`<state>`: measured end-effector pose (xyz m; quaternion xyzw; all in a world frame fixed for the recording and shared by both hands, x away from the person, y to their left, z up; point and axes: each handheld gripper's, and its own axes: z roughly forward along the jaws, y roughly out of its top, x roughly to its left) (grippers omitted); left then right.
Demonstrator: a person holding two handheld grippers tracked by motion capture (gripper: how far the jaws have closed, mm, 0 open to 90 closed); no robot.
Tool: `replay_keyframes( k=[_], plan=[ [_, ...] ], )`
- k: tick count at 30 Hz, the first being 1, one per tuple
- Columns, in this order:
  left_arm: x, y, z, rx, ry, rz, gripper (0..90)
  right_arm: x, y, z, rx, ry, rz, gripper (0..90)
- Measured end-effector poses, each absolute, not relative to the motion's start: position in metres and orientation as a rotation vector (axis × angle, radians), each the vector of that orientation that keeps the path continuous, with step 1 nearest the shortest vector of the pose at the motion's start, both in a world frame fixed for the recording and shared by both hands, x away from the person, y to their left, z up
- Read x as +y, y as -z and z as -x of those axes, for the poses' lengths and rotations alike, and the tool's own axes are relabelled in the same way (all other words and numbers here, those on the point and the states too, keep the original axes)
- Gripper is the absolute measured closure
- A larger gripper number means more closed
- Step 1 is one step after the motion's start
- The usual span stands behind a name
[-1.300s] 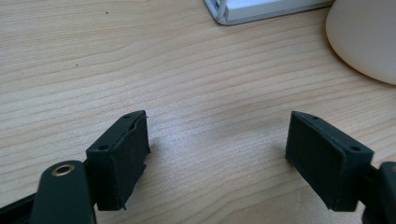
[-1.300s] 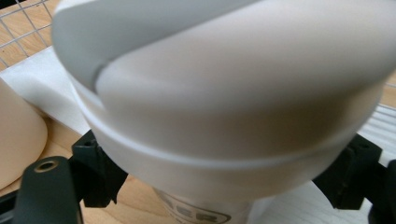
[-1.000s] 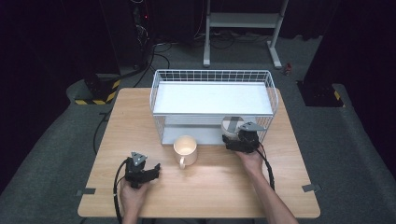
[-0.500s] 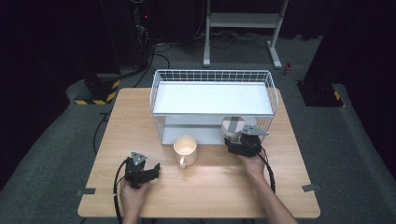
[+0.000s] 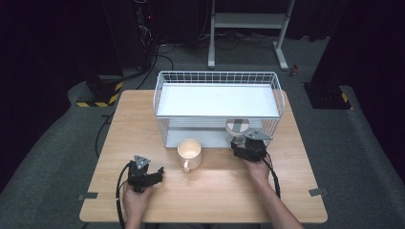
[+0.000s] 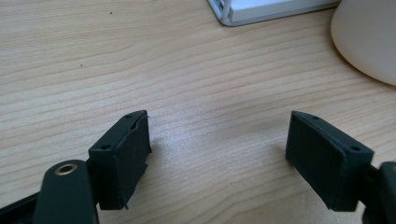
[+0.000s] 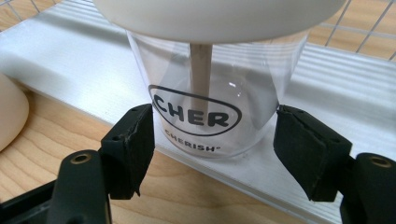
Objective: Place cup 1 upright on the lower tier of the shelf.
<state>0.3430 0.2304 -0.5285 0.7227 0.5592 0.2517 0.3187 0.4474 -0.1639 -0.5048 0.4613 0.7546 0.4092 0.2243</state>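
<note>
A: Dark floor surrounds a wooden counter (image 5: 143, 114) bearing a white wire rack (image 5: 217, 107). Where is the object of interest?

B: A clear glass jar (image 7: 212, 109) with a white lid (image 7: 219, 16) stands on the rack's lower shelf (image 7: 327, 79), at its front edge; from the counter's centre it lies toward 2 o'clock. Black lettering marks its wall, and a pale stick shows through the glass.

A: And the right hand-held gripper (image 7: 212, 154)?

B: Its jaws bracket the jar's base and have just been closing, yet a gap remains on each side; the pads do not press the glass, so it is open around the jar.

A: The left hand-held gripper (image 6: 217, 158)?

B: Open and empty, low over bare counter toward 7 o'clock. A cream mug (image 5: 189, 151) stands just to the left of the right hand-held gripper.

A: What could go wrong?

B: Probably three things. The grip sits low on smooth glass beneath a broad lid, so the jar may tip or slip on lifting. The jar stands under the upper shelf, so raising it before drawing it out could knock the lid. Pulling out carelessly could also strike the mug.
</note>
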Motion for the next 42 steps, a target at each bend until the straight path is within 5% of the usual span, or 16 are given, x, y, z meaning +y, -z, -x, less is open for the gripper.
replay_keyframes(
  k=[10, 42],
  plan=[
    [0.23, 0.529, -0.343, 1.471, -0.662, -1.901, 22.1, -0.16, 0.503, -0.456, 2.056, -1.104, -1.313, 40.6],
    [0.23, 0.529, -0.343, 1.47, -0.66, -1.903, 21.7, -0.145, 0.51, -0.48, 1.984, -1.019, -1.396, 53.4]
  ],
)
